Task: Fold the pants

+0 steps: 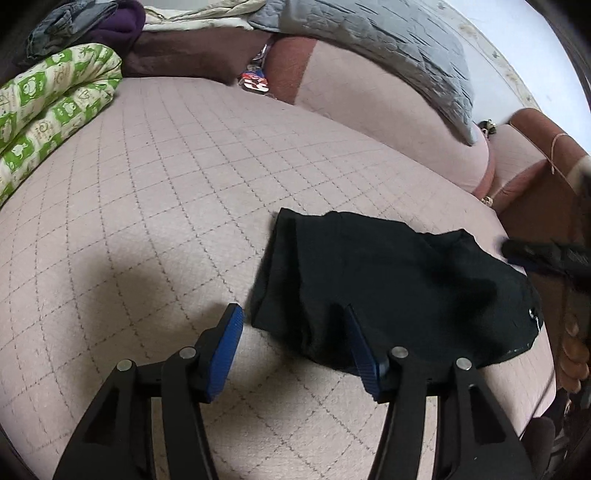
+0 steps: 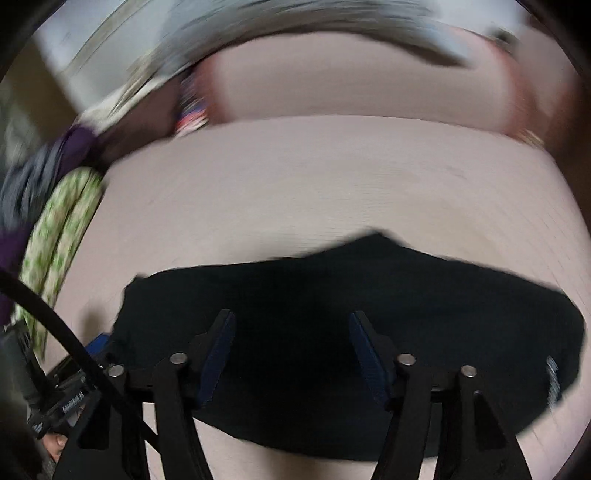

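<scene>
**Folded black pants on a quilted sofa seat, both tongs apart**

Left wrist view: the left tongs point(image 1: 293, 319) stand apart, their blue ribbed pads point(image 1: 231, 334) clamping nothing. The left pad hangs over bare seat just beside the near-left corner of the black pants point(image 1: 391, 284); the right pad sits in front of the garment's near edge, though whether it touches the cloth cannot be told. The pants lie as a compact folded bundle on the pink quilted sofa seat point(image 1: 166, 192), toward its right end, with small white markings near their right edge. A green-and-white patterned blanket point(image 1: 51, 110) lies rolled at the far left of the seat, with purple cloth point(image 1: 118, 22) and grey cloth piled behind it. A grey quilted cover point(image 1: 388, 48) drapes over the sofa backrest point(image 1: 376, 107). At the right margin part of the other device shows, blurred.

Right wrist view (motion-blurred): the right tongs point(image 2: 291, 343) are likewise apart and empty, poised over the middle of the pants point(image 2: 332, 295), which spread wide across the near part of the seat point(image 2: 295, 177). Contact between pads and cloth cannot be judged. The patterned blanket point(image 2: 62, 229) appears at left, the backrest point(image 2: 351, 77) beyond. A black cable point(image 2: 55, 325) crosses the lower-left corner.
</scene>
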`<move>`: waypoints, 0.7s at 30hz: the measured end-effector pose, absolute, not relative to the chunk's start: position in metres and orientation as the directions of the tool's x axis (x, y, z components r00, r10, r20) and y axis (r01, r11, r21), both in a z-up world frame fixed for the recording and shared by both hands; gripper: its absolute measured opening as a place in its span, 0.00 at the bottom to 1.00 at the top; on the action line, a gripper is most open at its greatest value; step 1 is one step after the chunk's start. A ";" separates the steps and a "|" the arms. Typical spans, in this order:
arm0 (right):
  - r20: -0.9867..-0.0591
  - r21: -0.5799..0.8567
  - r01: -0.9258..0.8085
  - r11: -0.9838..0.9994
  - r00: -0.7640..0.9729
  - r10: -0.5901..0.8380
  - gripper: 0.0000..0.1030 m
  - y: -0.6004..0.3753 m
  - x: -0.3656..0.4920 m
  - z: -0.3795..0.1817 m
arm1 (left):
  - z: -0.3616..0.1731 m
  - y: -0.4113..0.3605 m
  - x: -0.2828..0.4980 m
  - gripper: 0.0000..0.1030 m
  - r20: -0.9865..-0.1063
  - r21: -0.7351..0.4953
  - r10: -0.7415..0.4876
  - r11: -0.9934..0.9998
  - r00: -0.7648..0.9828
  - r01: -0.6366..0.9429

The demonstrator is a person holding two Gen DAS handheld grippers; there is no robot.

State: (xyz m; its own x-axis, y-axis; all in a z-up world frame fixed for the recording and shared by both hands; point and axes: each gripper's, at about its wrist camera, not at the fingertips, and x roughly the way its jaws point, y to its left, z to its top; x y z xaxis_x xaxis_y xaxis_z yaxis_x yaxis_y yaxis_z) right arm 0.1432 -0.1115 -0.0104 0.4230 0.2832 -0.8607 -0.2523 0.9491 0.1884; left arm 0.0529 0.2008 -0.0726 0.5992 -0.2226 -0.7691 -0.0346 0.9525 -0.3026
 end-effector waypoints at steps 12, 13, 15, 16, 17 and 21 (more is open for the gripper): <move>-0.954 0.050 -0.307 0.950 0.266 0.136 0.01 0.002 0.221 -0.073 | -0.070 0.241 0.053 0.55 -0.736 -0.396 -0.229 0.909 0.637 -0.130; -0.950 0.104 -0.288 0.952 0.254 0.180 0.01 0.001 0.226 -0.073 | -0.069 0.248 0.053 0.55 -0.733 -0.406 -0.220 0.901 0.644 -0.154; -0.931 0.205 -0.259 0.944 0.244 0.270 0.02 0.003 0.232 -0.069 | -0.069 0.260 0.052 0.55 -0.733 -0.417 -0.201 0.888 0.650 -0.194; -0.920 0.243 -0.252 0.937 0.245 0.305 0.02 0.003 0.232 -0.065 | -0.068 0.267 0.051 0.55 -0.735 -0.417 -0.185 0.882 0.652 -0.220; -0.913 0.263 -0.252 0.931 0.247 0.325 0.04 0.004 0.230 -0.061 | -0.068 0.274 0.050 0.55 -0.737 -0.422 -0.177 0.874 0.653 -0.239; -0.912 0.280 -0.316 0.906 0.207 0.354 0.27 0.021 0.204 -0.049 | -0.070 0.297 0.044 0.55 -0.746 -0.442 -0.144 0.838 0.651 -0.321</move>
State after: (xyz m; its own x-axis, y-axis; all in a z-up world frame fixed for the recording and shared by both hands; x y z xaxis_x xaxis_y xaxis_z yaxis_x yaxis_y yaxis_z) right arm 0.2035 0.0206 -0.0494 0.2066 0.3542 -0.9121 -0.3160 0.9064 0.2804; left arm 0.0438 0.2971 -0.0699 0.6506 -0.1445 -0.7456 -0.3208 0.8375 -0.4423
